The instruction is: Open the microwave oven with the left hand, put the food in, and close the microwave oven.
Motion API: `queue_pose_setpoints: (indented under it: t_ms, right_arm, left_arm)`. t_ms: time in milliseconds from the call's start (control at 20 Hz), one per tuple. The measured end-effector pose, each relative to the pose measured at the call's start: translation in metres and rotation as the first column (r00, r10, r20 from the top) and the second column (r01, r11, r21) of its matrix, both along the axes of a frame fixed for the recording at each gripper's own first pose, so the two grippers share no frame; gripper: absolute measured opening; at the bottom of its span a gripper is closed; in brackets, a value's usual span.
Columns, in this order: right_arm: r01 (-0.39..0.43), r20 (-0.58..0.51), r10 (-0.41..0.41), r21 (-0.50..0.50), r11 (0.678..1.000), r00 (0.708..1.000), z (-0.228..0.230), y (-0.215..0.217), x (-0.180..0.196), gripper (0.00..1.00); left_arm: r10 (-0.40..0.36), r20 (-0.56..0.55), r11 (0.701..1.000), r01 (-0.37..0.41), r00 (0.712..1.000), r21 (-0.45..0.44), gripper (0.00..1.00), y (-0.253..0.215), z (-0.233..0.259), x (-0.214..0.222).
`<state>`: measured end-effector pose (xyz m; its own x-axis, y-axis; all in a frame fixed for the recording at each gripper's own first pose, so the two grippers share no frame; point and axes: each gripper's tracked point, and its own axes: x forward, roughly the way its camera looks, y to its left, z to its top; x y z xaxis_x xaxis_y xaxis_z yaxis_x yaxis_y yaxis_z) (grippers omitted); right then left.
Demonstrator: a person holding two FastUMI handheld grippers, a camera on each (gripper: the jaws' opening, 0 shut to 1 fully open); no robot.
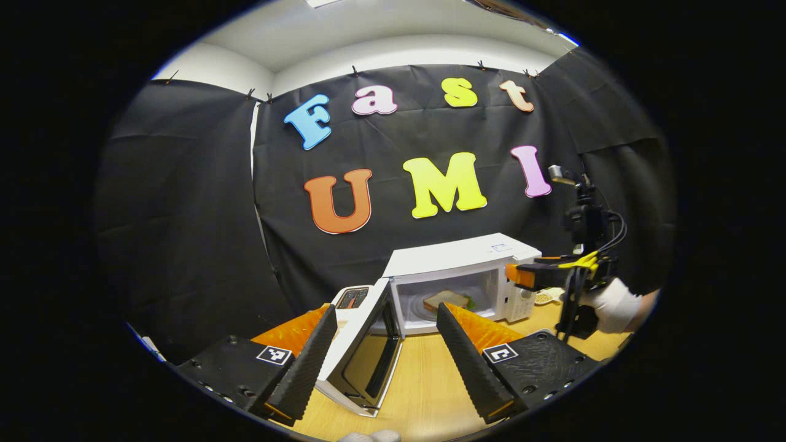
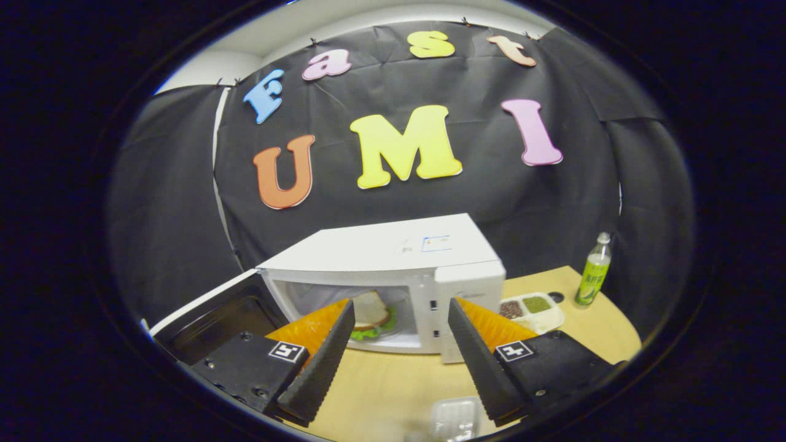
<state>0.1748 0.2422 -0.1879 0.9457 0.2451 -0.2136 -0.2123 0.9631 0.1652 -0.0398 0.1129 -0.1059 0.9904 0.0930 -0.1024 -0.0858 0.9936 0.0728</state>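
Observation:
The white microwave (image 1: 457, 261) stands on the wooden table with its door (image 1: 362, 356) swung wide open to the left. A sandwich (image 1: 446, 299) with lettuce lies inside the cavity. My left gripper (image 1: 387, 308) is open, and the door's free edge stands between its fingers without being touched. In the right gripper view the microwave (image 2: 393, 255) is straight ahead, with the sandwich (image 2: 370, 314) inside and the door (image 2: 212, 313) at the left. My right gripper (image 2: 401, 302) is open and empty in front of the cavity. It also appears at the microwave's right (image 1: 540, 275), held by a gloved hand (image 1: 614, 304).
A white divided tray (image 2: 533, 310) of beans and a green drink bottle (image 2: 592, 270) stand to the right of the microwave. A clear plastic container (image 2: 454, 417) lies on the table near the front edge. A small white appliance (image 1: 353, 298) sits behind the door.

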Motion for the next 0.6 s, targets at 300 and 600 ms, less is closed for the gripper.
queue_pose_setpoints:
  t_ms: [300,600]
  right_arm:
    - [-0.017,0.012,0.018,-0.073,0.997,1.0,0.039,-0.119,-0.047,0.98]
    - [0.033,0.045,-0.029,-0.082,0.996,0.999,0.079,-0.192,-0.085,0.98]
  left_arm:
    - [0.046,0.024,0.999,-0.046,0.999,-0.017,0.97,-0.037,0.034,-0.013]
    - [0.055,0.047,0.998,-0.054,0.997,-0.014,0.89,-0.035,0.056,-0.016]
